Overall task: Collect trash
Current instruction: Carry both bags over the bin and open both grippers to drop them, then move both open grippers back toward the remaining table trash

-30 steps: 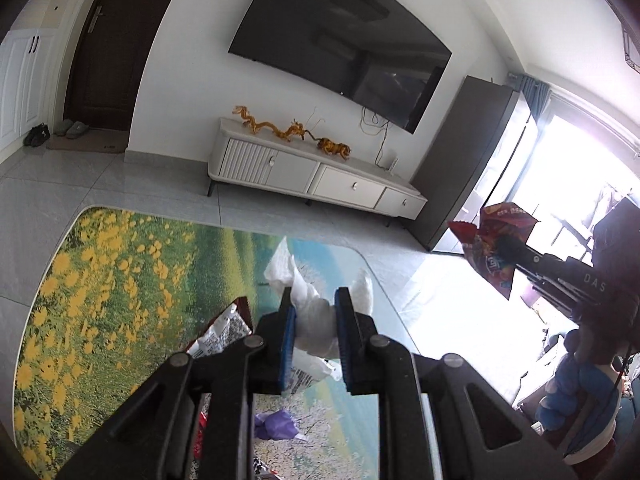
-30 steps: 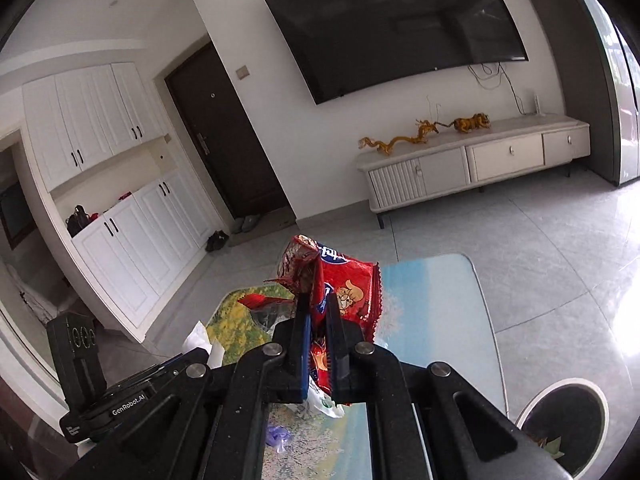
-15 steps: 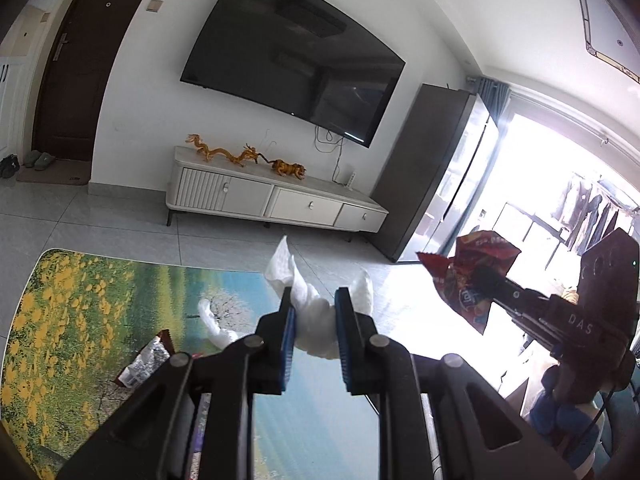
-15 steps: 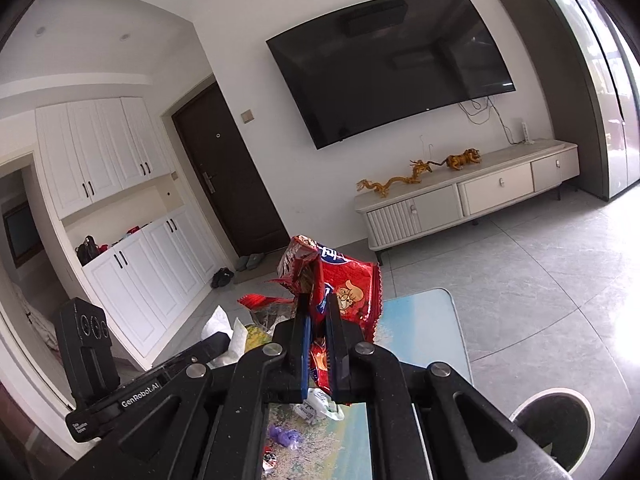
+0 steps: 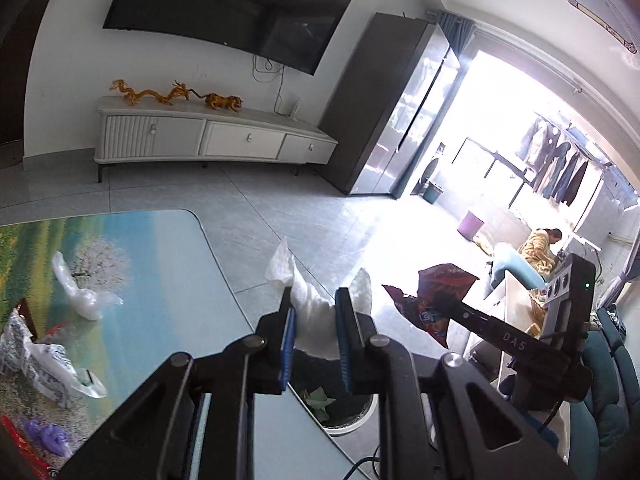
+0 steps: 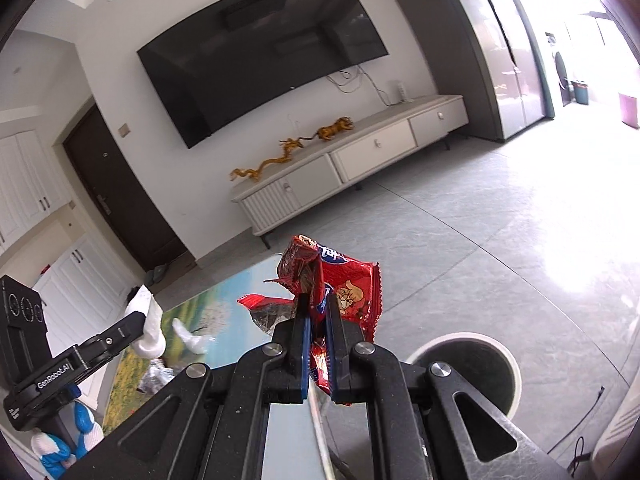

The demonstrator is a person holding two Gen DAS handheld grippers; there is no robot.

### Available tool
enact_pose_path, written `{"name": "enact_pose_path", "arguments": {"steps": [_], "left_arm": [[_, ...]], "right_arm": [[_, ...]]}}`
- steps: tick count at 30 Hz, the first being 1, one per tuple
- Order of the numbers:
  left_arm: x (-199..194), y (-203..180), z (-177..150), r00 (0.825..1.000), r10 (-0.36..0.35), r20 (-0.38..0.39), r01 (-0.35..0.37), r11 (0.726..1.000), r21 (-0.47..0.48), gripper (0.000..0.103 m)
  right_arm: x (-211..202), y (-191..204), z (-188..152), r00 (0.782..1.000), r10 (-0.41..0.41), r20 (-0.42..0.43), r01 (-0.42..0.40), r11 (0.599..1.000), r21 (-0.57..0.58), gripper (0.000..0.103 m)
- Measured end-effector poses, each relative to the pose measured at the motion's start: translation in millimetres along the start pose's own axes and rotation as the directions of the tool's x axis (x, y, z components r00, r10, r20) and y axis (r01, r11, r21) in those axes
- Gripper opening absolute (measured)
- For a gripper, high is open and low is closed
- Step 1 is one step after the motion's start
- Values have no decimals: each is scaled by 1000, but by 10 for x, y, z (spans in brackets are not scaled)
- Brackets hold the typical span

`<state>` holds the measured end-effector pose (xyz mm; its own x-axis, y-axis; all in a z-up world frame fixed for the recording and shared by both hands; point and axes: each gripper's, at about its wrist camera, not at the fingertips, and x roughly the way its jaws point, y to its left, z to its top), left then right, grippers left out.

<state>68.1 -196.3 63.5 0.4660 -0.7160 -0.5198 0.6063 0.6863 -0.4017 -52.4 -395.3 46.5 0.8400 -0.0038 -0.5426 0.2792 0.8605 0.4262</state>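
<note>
My left gripper is shut on a crumpled white tissue and holds it past the table's right edge, above a round white trash bin on the floor. My right gripper is shut on a red snack wrapper, held in the air beside the same bin. The wrapper also shows in the left wrist view, and the tissue in the right wrist view. More trash lies on the table: a clear plastic piece, a printed wrapper and a purple scrap.
The glass table has a landscape print and a rounded corner. A white TV cabinet stands against the far wall under a wall-mounted TV. A dark tall cabinet stands at the right. The floor is grey tile.
Both grippers have swung to the right, off the table and toward the trash bin, each still holding its piece. The bin now shows under the left gripper.
</note>
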Motion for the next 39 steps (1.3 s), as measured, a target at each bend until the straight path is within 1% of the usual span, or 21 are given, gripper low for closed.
{"name": "enact_pose_path", "arguments": {"steps": [4, 8, 12, 15, 20, 21, 22, 23, 24, 25, 26, 28, 29, 30, 31, 35, 37, 39], "left_arm": [[583, -234, -110, 995, -5, -100, 9, 999, 39, 18], [1148, -406, -237, 982, 6, -187, 6, 998, 62, 18], [1647, -530, -357, 963, 13, -269, 5, 998, 65, 18], [1958, -591, -435, 948, 25, -318, -4, 998, 68, 18], [2323, -671, -578, 925, 39, -377, -12, 997, 73, 21], [2390, -645, -563, 921, 38, -387, -10, 997, 72, 21], [2436, -658, -571, 919, 35, -393, -8, 998, 69, 21], [2482, -670, -589, 915, 30, -402, -5, 998, 65, 21], [2527, -685, -593, 912, 22, -410, 1, 998, 57, 22], [2575, -697, -598, 909, 18, -416, 3, 999, 49, 26], [2623, -711, -590, 906, 12, -424, 5, 999, 40, 28], [2692, -714, -599, 902, -5, -433, 13, 1000, 16, 42], [2709, -715, -601, 901, -16, -434, 20, 1000, 4, 46], [2720, -725, -597, 900, -23, -435, 23, 1000, -4, 53], [2724, -735, -598, 900, -26, -434, 26, 1000, -6, 55], [2650, -751, -593, 903, -36, -429, 36, 999, -8, 55], [2573, -758, -572, 909, -30, -415, 33, 999, -1, 55], [2417, -768, -552, 919, -17, -394, 23, 1000, 11, 55]], "right_arm": [[171, -458, -85, 995, -85, -48, 88, 994, 63, 7], [346, -797, -212, 981, -161, -113, 170, 982, 82, 7], [603, -1082, -332, 964, -188, -189, 210, 972, 101, 7], [740, -1205, -404, 954, -198, -226, 228, 967, 112, 8], [920, -1385, -468, 939, -216, -269, 261, 955, 144, 11], [916, -1413, -503, 936, -220, -275, 269, 951, 153, 12], [928, -1457, -519, 934, -222, -280, 274, 948, 165, 19], [935, -1496, -534, 932, -225, -283, 280, 944, 173, 31], [937, -1529, -545, 931, -228, -283, 285, 941, 180, 37], [935, -1558, -553, 931, -232, -283, 290, 939, 185, 44], [932, -1581, -556, 930, -235, -284, 295, 936, 191, 47], [928, -1637, -567, 927, -240, -287, 303, 932, 201, 48], [919, -1661, -568, 927, -240, -287, 305, 930, 206, 49], [909, -1678, -559, 928, -241, -285, 306, 928, 211, 49], [891, -1687, -554, 928, -243, -282, 307, 927, 214, 49], [798, -1672, -506, 934, -244, -263, 305, 926, 223, 50], [735, -1643, -477, 939, -240, -248, 297, 927, 227, 50], [664, -1591, -439, 945, -234, -229, 285, 931, 229, 50]]}}
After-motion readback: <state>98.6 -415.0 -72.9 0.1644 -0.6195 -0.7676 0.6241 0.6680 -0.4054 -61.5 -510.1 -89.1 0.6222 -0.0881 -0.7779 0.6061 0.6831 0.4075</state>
